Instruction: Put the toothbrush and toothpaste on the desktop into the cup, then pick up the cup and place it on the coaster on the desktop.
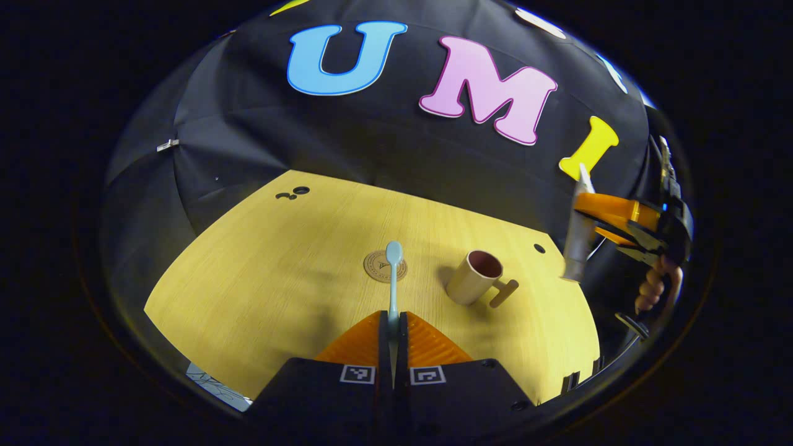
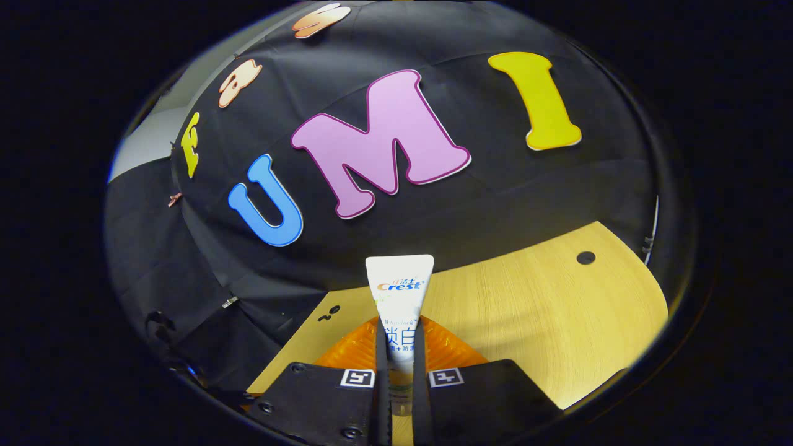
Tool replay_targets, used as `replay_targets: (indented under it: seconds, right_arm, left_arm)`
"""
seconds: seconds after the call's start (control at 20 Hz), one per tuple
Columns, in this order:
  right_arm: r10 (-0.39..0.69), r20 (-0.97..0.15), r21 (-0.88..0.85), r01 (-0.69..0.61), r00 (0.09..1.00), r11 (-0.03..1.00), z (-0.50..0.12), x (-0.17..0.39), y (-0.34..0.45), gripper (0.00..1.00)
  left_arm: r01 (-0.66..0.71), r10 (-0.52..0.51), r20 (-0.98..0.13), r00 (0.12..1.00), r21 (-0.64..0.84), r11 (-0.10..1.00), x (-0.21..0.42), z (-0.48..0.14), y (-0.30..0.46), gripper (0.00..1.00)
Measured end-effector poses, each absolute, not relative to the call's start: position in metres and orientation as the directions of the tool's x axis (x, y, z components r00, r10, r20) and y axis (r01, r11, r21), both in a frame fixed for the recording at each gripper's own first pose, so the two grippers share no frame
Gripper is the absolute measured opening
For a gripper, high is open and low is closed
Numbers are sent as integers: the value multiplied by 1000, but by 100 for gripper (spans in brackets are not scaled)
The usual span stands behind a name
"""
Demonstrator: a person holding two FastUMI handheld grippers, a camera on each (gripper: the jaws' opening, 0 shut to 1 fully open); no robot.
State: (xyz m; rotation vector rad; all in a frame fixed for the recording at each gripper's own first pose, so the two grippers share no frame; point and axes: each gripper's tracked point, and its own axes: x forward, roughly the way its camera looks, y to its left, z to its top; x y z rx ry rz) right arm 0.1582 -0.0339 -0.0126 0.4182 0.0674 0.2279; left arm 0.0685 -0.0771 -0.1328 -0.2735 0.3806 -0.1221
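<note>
Right now my left claw (image 1: 393,325) is clenched on the toothbrush (image 1: 393,272) — pale blue, slim, its rounded head pointing away from me above the wooden surface (image 1: 260,279). Beyond it lies the round coaster (image 1: 378,267), and just to its right stands the beige cup (image 1: 474,277), upright, handle toward me. My right claw (image 2: 399,347) grips the toothpaste (image 2: 399,288) — a white tube, flat crimped end up. From the left gripper view, that tube hangs off to the right of the cup, with a hand (image 1: 657,288) below it.

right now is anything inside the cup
Nothing shows in the cup: just its dark inner wall near the rim. Its tilt hides the bottom, so I cannot rule out something small.
</note>
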Motion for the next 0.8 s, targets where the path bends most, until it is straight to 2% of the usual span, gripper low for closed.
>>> replay_targets:
  seconds: [0.2,0.4,0.8]
  right_arm:
    - [217,4,372,-203,976,906,-23,212,-27,17]
    - [205,-22,313,-189,978,931,-55,252,-22,17]
    - [213,-92,288,-179,973,941,-120,283,-5,17]
  left_arm:
    - [70,-166,-341,925,-278,958,61,-133,-79,6]
    - [67,-161,-339,927,-273,960,60,-137,-79,6]
    - [60,-159,-341,927,-282,957,60,-145,-82,6]
